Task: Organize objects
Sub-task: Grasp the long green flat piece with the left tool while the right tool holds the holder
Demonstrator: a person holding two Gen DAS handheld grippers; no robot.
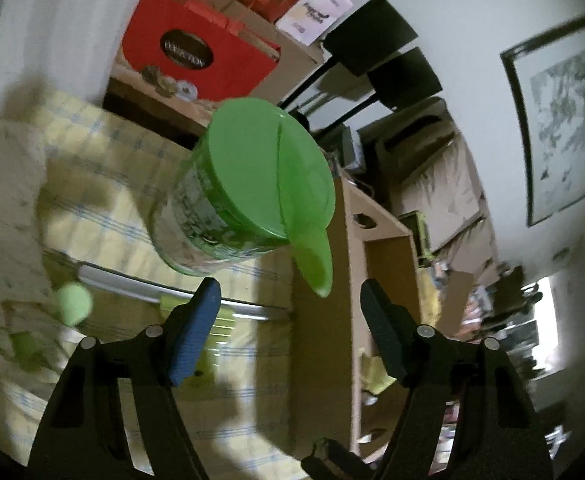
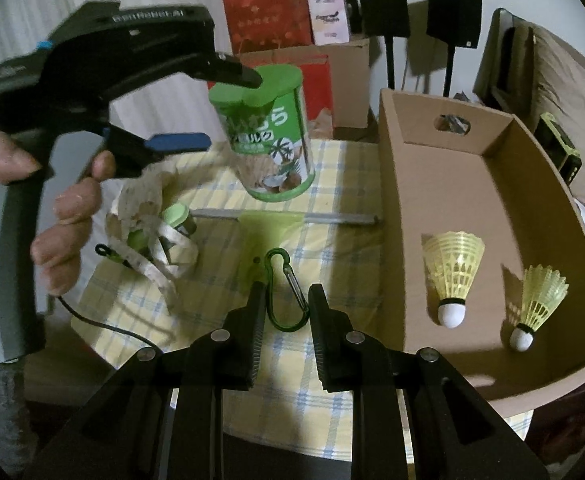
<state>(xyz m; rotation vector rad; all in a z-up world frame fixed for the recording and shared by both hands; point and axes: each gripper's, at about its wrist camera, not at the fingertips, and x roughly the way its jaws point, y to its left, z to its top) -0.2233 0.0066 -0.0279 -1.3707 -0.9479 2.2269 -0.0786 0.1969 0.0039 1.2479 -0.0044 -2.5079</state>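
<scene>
A can with a green lid (image 1: 248,184) stands upright on the yellow checked tablecloth (image 2: 332,360), and the right wrist view shows it as the can (image 2: 276,152) too. My left gripper (image 1: 289,286) is open just short of it. From the side, the left gripper (image 2: 228,109) has one finger over the lid and its blue pad beside the can's left wall. My right gripper (image 2: 287,287) is shut on a green carabiner (image 2: 288,328), held above the cloth. Two yellow shuttlecocks (image 2: 452,276) lie in the cardboard box (image 2: 472,184).
A crumpled cloth bag (image 2: 148,216) with green-capped items lies at the table's left. A metal rod (image 2: 332,219) crosses behind the carabiner. Red bags (image 2: 268,20) and black stands (image 2: 384,4) line the wall. A person's hand (image 2: 72,208) holds the left gripper.
</scene>
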